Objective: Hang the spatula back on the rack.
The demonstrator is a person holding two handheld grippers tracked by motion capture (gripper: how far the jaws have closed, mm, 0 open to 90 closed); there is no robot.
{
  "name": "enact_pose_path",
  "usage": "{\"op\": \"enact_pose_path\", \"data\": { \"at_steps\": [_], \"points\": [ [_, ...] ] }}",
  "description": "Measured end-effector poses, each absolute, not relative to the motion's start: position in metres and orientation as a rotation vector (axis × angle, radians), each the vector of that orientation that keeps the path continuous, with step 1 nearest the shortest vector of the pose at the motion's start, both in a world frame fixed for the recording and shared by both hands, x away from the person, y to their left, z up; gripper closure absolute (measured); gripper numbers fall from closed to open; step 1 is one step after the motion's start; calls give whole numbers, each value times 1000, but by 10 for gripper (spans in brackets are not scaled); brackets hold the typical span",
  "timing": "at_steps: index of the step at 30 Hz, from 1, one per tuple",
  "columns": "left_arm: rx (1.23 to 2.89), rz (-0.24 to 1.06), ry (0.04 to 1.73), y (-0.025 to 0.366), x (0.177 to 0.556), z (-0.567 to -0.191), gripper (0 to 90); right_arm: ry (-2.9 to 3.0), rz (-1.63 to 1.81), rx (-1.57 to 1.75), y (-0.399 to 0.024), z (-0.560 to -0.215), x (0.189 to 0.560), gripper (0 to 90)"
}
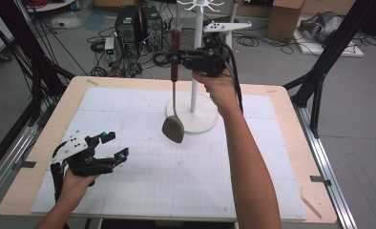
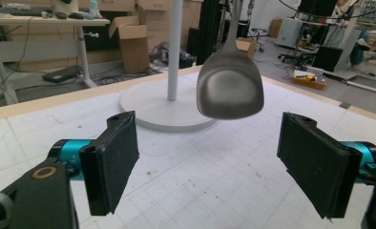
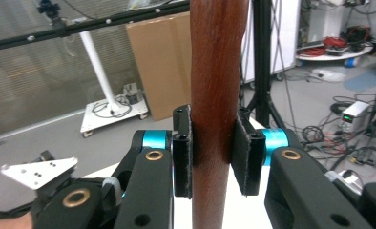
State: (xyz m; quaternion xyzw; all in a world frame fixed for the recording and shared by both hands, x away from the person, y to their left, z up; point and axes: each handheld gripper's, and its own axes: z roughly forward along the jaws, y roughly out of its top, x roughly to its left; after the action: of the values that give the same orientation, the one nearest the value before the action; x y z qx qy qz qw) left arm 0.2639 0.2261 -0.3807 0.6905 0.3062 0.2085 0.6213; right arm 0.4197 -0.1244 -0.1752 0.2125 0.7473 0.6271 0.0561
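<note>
Jaws clamped on spatula [image 1: 174, 102] midair

A white rack stand [image 1: 193, 114] (round base) stands on the gridded mat [image 1: 129, 114] beyond cardboard boxes [image 1: 285, 16].

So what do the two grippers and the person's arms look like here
Both grippers are black, with teal-blue joints and brass-coloured rivets. The left gripper carries a white plate with small dark holes on top, and its pads are flat black rectangles. A thick black cable trails from the right gripper. The forearms are bare, no sleeves or gloves.
</note>
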Motion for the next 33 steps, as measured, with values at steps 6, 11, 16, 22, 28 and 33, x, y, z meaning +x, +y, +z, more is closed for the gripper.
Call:
{"op": "enact_pose_path", "data": {
  "at_steps": [6, 11, 16, 22, 28, 33],
  "points": [
    [1583, 485, 717, 231, 266, -381, 220, 2235, 1881, 694, -126, -164, 438, 734],
    [1590, 473, 713, 229, 267, -383, 221, 2217, 1874, 721, -128, -158, 452, 733],
    [1588, 473, 714, 230, 268, -383, 225, 2224, 1863, 724, -126, -148, 462, 734],
    [1585, 470, 720, 230, 268, -384, 225, 2210, 1864, 765, -129, -140, 474, 733],
    [1581, 464, 716, 229, 269, -384, 226, 2187, 1869, 813, -134, -140, 482, 733],
    [1579, 464, 718, 230, 269, -384, 226, 2180, 1858, 842, -136, -142, 484, 733]
  ]
}}
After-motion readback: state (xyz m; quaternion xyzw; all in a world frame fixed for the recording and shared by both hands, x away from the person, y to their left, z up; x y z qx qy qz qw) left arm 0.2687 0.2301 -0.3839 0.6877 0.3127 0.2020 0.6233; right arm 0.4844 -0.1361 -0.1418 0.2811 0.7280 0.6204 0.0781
